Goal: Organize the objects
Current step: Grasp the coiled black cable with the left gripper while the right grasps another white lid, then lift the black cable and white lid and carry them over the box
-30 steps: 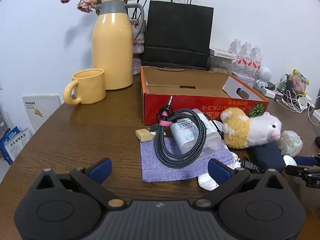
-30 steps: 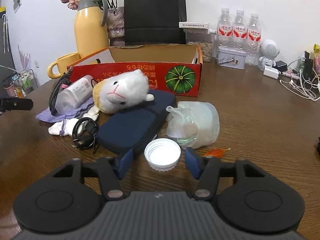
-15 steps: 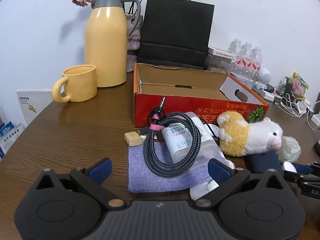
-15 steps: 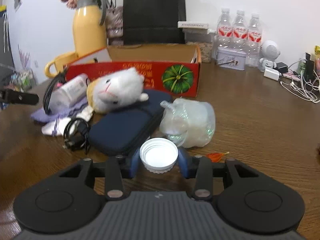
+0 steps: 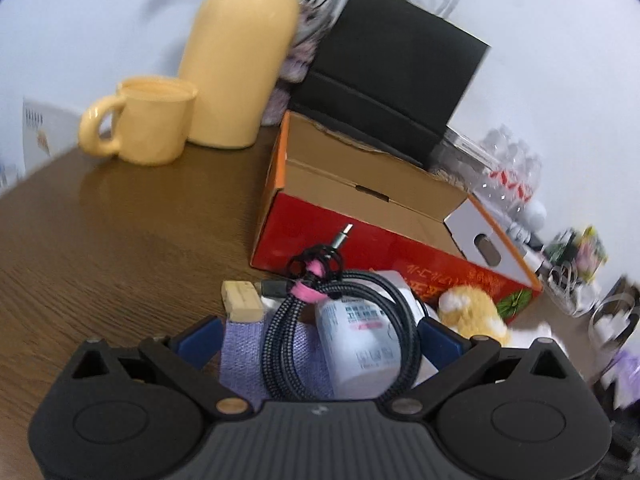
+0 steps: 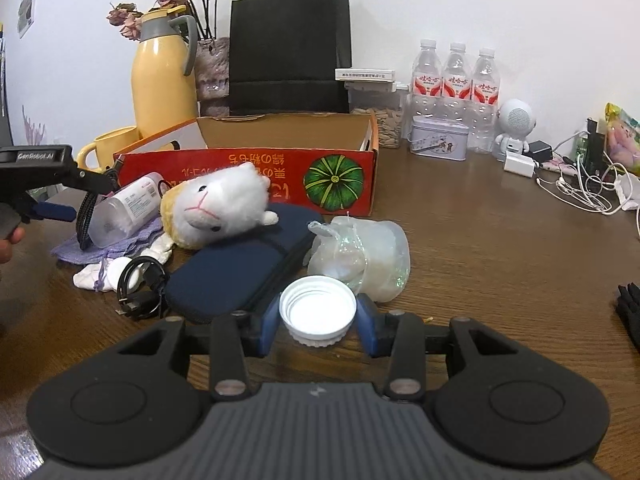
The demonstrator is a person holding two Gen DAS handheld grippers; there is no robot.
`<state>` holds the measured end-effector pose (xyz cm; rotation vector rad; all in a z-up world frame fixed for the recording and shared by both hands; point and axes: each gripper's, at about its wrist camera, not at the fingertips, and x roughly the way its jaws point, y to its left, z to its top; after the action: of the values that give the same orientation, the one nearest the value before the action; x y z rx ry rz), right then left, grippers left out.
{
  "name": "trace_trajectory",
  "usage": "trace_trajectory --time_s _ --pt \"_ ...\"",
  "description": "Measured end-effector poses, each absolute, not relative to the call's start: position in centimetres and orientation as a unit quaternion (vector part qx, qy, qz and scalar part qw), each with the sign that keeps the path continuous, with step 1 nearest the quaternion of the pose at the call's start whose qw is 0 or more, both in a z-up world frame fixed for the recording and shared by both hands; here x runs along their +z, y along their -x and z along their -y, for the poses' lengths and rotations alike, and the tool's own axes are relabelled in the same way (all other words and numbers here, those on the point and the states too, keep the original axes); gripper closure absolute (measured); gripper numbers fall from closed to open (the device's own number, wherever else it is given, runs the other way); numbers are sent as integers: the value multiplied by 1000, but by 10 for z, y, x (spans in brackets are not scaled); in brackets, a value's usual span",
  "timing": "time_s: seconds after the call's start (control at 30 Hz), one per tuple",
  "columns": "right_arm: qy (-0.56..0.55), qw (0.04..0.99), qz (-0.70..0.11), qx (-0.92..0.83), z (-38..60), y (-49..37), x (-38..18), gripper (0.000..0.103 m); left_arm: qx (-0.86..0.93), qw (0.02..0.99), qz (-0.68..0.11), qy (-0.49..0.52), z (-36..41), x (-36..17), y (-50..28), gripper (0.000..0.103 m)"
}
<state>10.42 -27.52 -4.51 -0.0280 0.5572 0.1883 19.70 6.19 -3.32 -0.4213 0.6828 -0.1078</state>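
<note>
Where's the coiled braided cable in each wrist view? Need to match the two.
Left wrist: coiled braided cable low centre, between the open left gripper fingers, draped over the white bottle.
Right wrist: at the left edge, beside that bottle.
Shared landmark: red cardboard box.

Taking the red cardboard box (image 6: 256,168) as landmark: its open top is unobstructed from above. Against its front wall crowd a plush sheep (image 6: 216,210), a clear bottle (image 6: 124,210) wrapped by a braided cable (image 5: 344,332), and a navy case (image 6: 240,272). Behind it stand a black paper bag (image 6: 288,46) and yellow jug (image 6: 164,76). Right of it, bare tabletop (image 6: 480,248) lies open.
</note>
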Motion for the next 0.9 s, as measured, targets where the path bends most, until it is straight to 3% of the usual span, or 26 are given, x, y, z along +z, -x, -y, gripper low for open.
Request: trace_trajectory --time_s 0.3,0.43,0.47,0.73,0.9 --pt "6 958 -275 84 273 -103 -45 62 -75 907 -342 236 -75 -44 -206 2" --pt "-6 958 -274 82 271 -102 -44 62 -88 908 -332 238 -77 -41 -200 18" --pt "-4 959 -272 80 270 -101 -44 62 -91 913 -324 232 -76 -39 -196 35" --pt "-12 962 -262 69 269 -96 -42 62 -73 926 -313 197 -67 -33 -181 36" --pt "-16 963 -260 68 269 -93 -42 62 -54 945 -302 117 -56 -24 -153 37"
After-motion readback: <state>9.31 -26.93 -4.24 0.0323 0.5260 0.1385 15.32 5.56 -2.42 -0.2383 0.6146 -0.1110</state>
